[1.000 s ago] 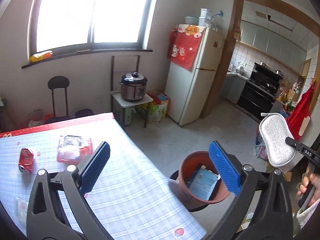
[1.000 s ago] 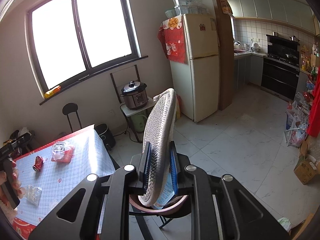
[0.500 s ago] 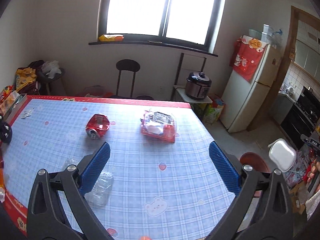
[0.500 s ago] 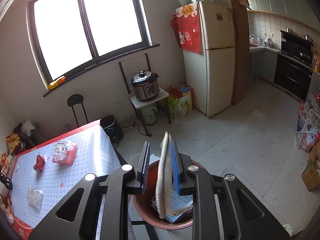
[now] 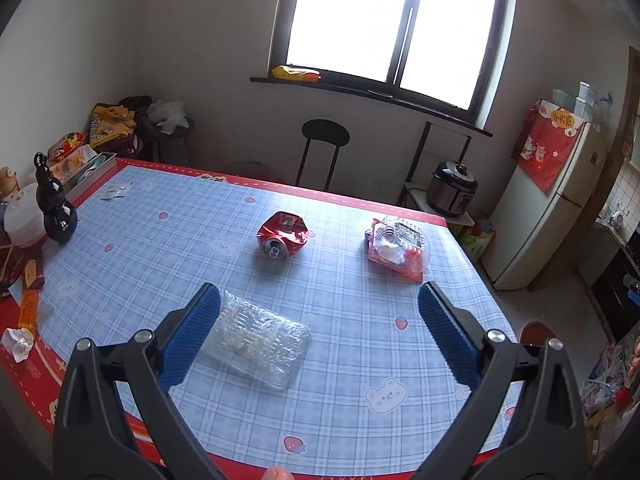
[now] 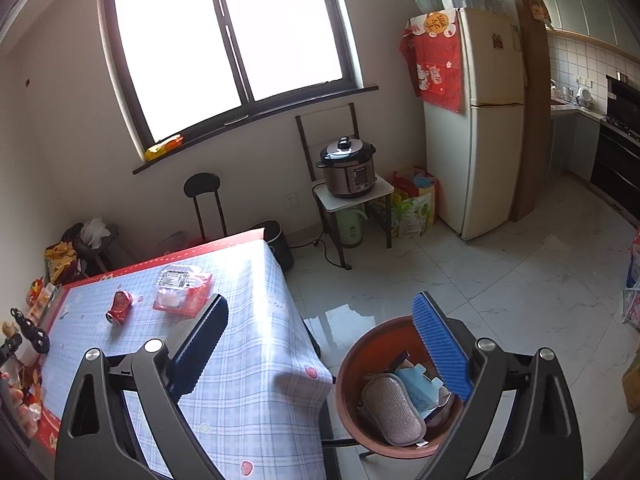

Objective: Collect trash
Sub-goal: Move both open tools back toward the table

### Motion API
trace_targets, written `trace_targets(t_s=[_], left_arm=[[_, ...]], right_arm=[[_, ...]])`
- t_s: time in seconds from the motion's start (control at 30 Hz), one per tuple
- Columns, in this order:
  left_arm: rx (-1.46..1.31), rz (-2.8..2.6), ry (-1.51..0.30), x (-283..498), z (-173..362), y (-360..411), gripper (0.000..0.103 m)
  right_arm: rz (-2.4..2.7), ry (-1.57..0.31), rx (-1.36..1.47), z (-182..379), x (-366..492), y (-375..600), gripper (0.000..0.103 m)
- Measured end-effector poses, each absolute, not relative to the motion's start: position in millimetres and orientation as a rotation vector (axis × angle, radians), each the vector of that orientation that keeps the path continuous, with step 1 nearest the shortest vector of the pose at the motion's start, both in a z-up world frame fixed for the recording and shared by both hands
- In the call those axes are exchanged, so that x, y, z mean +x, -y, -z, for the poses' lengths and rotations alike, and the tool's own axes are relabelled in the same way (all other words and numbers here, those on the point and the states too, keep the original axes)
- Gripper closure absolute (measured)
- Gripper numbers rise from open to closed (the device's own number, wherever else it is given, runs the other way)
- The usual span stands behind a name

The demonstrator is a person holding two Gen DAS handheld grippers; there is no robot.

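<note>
My right gripper hangs above the brown bin beside the table; its jaws are opening, with nothing between them. A grey scouring pad lies in the bin on a blue carton. My left gripper is open over the table, a crushed clear plastic container lying just beside its left finger. Farther off sit a crushed red can and a red-and-clear snack pack.
The table wears a blue checked cloth with a red border. A black gourd figure, a white pot and packets crowd its left edge. A crumpled paper lies near the front left. Stool, rice cooker and fridge stand beyond.
My right gripper opened and the grey pad dropped from it into the bin. My left gripper swung from the bin over to the table, closing in on the clear container.
</note>
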State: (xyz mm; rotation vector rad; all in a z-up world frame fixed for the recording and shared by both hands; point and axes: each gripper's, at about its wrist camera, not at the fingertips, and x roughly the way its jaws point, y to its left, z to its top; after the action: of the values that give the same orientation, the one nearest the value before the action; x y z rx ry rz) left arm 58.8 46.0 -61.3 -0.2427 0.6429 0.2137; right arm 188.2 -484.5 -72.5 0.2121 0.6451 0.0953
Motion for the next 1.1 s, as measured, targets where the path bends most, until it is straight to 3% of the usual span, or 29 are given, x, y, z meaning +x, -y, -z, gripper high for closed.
trace_targets(t_s=[0.53,0.83,1.1], left_arm=[[-0.377,-0.285,-0.792,58,133,-147,0.006],[-0.215,-0.156,-0.817,164,153,-154,0.006],[0.033,-0.073,-0.884,274,215,-139,0.006]], right_arm=[[-0.245,-0.839,0.079,116,223,333,0.012],[-0.237,-0.894,0.053,135,258,271,0.012],[-0.238,-0.933,0.059,147,289,245,0.012]])
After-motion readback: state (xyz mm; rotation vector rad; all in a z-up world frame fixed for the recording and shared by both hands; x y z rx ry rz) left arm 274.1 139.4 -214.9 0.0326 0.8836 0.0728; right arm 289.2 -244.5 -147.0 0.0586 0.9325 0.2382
